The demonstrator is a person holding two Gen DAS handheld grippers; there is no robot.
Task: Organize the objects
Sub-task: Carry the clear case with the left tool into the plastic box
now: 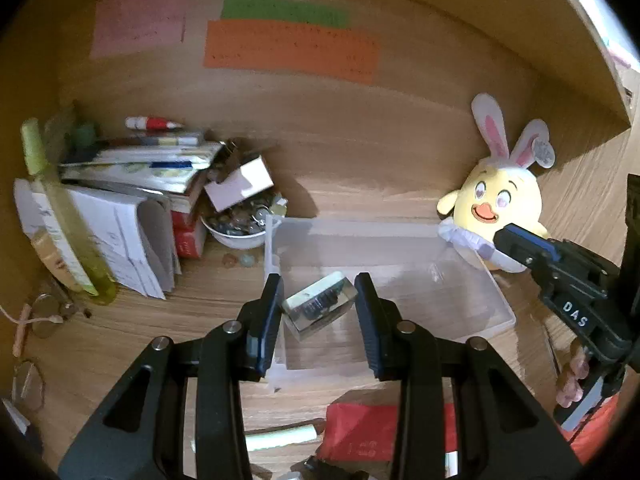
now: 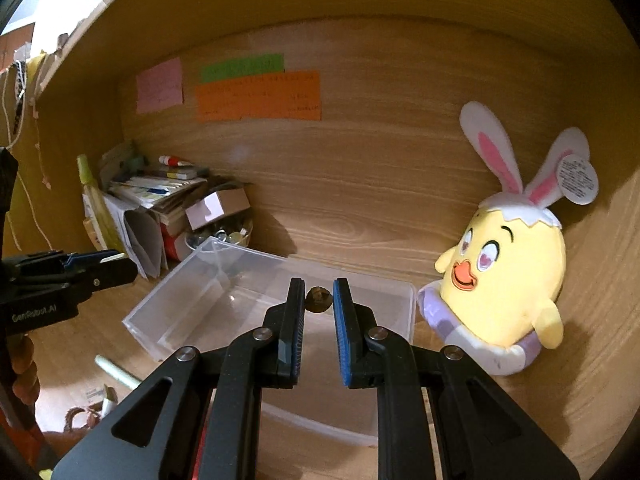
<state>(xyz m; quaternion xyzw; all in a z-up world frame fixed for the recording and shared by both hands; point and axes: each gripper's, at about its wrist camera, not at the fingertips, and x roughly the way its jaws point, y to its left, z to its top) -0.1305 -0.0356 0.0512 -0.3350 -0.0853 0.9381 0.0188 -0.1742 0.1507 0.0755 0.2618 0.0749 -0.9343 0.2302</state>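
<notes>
**Two claws, each with a small piece, over the clear bin**

The left claw point(image 1: 318, 308) pinches a clear rectangular block point(image 1: 319, 309) with a dark shape inside, tilted, above the near end of the clear plastic bin point(image 1: 472, 292). The right claw point(image 2: 318, 300) is closed tight on one small round brownish bead point(image 2: 318, 299), held over the bin's middle.

What sits inside the block is too blurred to name. The white bowl point(image 1: 236, 236) of stones is half hidden by a small white box point(image 1: 240, 182), so its contents cannot be counted.

On the bench point(image 1: 360, 184): one bin, one bowl, one yellow chick plush point(image 2: 504, 276) with two rabbit ears, one stack of books point(image 1: 140, 168). Three paper notes on the back wall: pink point(image 1: 138, 20), green point(image 1: 284, 12), orange point(image 1: 290, 50).
</notes>
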